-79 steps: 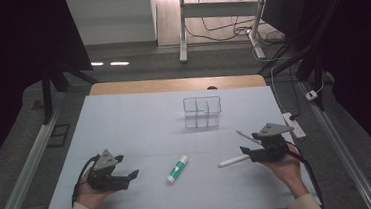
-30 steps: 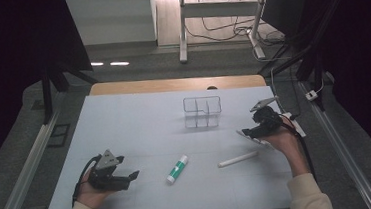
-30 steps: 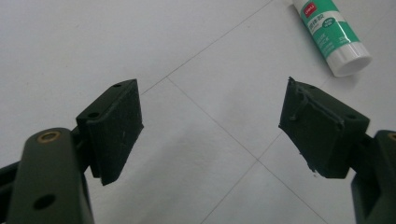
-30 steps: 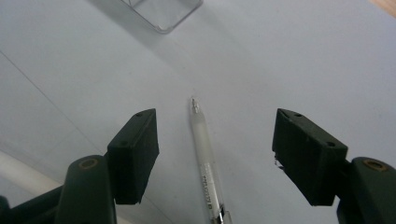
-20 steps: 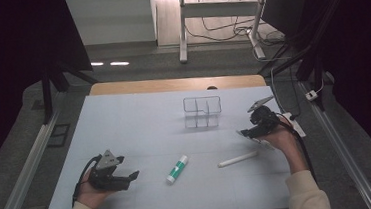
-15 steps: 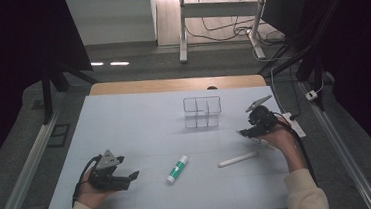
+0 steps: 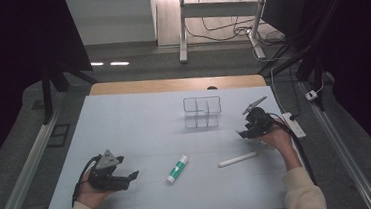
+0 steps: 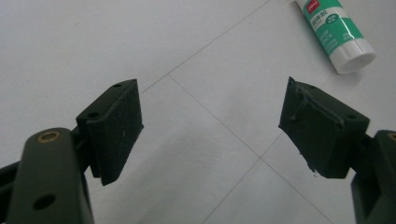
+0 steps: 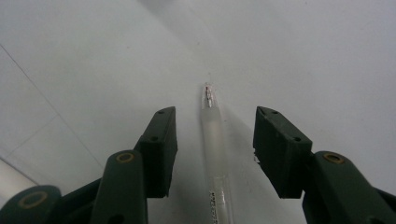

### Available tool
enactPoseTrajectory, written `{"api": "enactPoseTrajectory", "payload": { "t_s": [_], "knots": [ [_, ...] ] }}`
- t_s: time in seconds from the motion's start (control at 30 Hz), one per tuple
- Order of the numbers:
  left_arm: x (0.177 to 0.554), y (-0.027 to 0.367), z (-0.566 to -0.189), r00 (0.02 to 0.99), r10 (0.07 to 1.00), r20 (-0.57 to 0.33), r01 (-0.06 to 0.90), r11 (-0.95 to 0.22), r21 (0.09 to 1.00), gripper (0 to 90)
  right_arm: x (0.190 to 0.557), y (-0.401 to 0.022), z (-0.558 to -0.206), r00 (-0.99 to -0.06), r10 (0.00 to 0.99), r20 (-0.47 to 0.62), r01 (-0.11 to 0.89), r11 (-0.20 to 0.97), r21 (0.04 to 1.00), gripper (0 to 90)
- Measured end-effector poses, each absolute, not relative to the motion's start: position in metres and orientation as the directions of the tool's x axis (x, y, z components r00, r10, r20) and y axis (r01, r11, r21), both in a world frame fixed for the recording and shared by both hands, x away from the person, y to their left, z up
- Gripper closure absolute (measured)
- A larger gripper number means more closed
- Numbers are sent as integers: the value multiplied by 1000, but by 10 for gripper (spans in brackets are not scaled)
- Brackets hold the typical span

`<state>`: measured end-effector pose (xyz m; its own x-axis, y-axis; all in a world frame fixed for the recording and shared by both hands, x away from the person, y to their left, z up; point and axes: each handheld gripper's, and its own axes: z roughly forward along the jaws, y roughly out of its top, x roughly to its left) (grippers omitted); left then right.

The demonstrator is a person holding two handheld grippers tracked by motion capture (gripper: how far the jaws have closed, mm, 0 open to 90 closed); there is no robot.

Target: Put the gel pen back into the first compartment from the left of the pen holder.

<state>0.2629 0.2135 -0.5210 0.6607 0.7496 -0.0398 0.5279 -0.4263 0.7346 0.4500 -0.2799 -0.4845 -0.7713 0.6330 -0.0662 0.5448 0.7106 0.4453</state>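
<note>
Forearms come in over the near edge of the table (image 7: 124, 119), one at each near corner. Left gripper (image 7: 129, 178) sits low at the near left corner, held level in a hand whose sleeve crosses the near edge, its grey plate on top and its jaws aimed toward the middle. Those jaws stand wide apart with bare tabletop between the pads (image 8: 116, 126), gripping nothing. Just beyond them lies a green-and-white glue stick (image 7: 177, 169), on its side and angled, white cap nearest the gripper in the left gripper view.

Over to the near right: a white stick (image 7: 237, 159) lies flat, well apart from the glue stick, with the right forearm running past its right end. Follow that arm up the right edge and the right gripper (image 7: 245, 133) is tipped down toward the table, wrist bent, cable trailing back along the sleeve. Its jaws have just been closing and now stand half open. Between them, in the right gripper view, lies a clear thin pen (image 9: 214, 135), lengthwise on the table, with a gap on both sides.

Farther back, toward the middle of the far edge, a clear divided organiser (image 7: 202, 111) stands upright.
</note>
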Motion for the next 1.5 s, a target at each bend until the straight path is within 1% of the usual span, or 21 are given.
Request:
{"api": "enactPoseTrajectory", "payload": {
  "t_s": [0.43, 0.63, 0.93, 1.17, 1.23, 1.5],
  "knots": [
    [263, 213, -521, 663, 748, -37, 527, -430, 733, 212, 454, -281, -491, -775, 630, -47, 555, 715, 425, 548],
    [263, 213, -522, 662, 749, -36, 528, -431, 731, 212, 455, -281, -491, -784, 619, -46, 546, 723, 424, 604],
    [263, 214, -522, 660, 750, -37, 531, -431, 730, 212, 456, -280, -493, -806, 590, -51, 529, 755, 387, 683],
    [263, 215, -522, 656, 754, -36, 534, -430, 728, 212, 456, -280, -493, -828, 560, -41, 503, 772, 390, 744],
    [263, 215, -522, 655, 755, -36, 535, -429, 727, 212, 456, -280, -494, -836, 546, -48, 487, 781, 390, 777],
    [263, 216, -523, 652, 757, -35, 536, -428, 727, 212, 455, -284, -495, -857, 512, -55, 447, 793, 413, 800]
  ]
}}
